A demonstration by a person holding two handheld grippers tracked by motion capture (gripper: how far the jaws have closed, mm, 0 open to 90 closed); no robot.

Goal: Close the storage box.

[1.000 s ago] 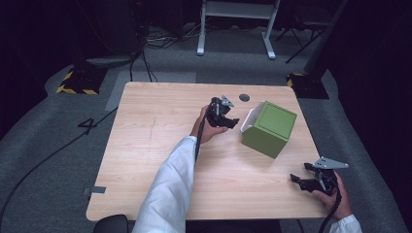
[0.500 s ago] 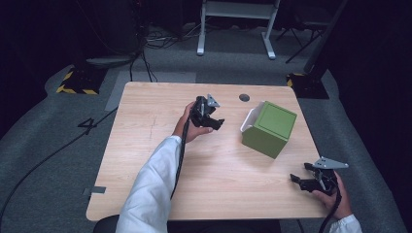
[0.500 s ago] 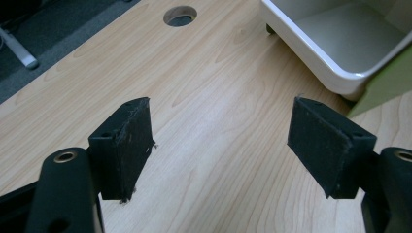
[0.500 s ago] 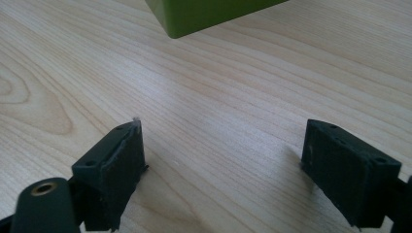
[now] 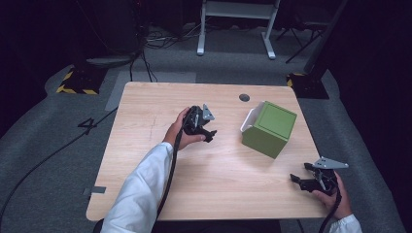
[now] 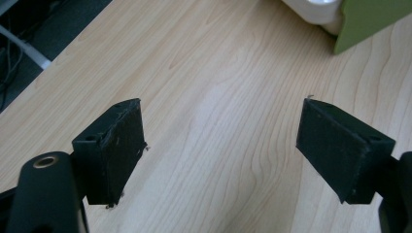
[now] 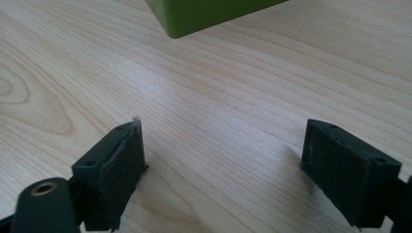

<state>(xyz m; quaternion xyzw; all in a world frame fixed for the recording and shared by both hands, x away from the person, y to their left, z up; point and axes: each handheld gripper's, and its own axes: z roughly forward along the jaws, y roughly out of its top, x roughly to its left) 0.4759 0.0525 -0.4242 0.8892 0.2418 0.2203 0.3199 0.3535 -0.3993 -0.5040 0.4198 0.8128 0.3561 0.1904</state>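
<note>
Holding our left gripper mid-table, jaws just opening wide and empty, we rest the open right gripper near the near-right corner, beside the green box.

A light wooden table with a small round dark hole near its far edge stands on grey carpet. Beyond it are a white metal frame, yellow-and-black hazard tape, and loose cables.

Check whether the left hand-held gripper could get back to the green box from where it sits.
Probably yes. The left hand-held gripper is open and empty, its jaws having just been opening, and bare table lies between it and the green box.
</note>
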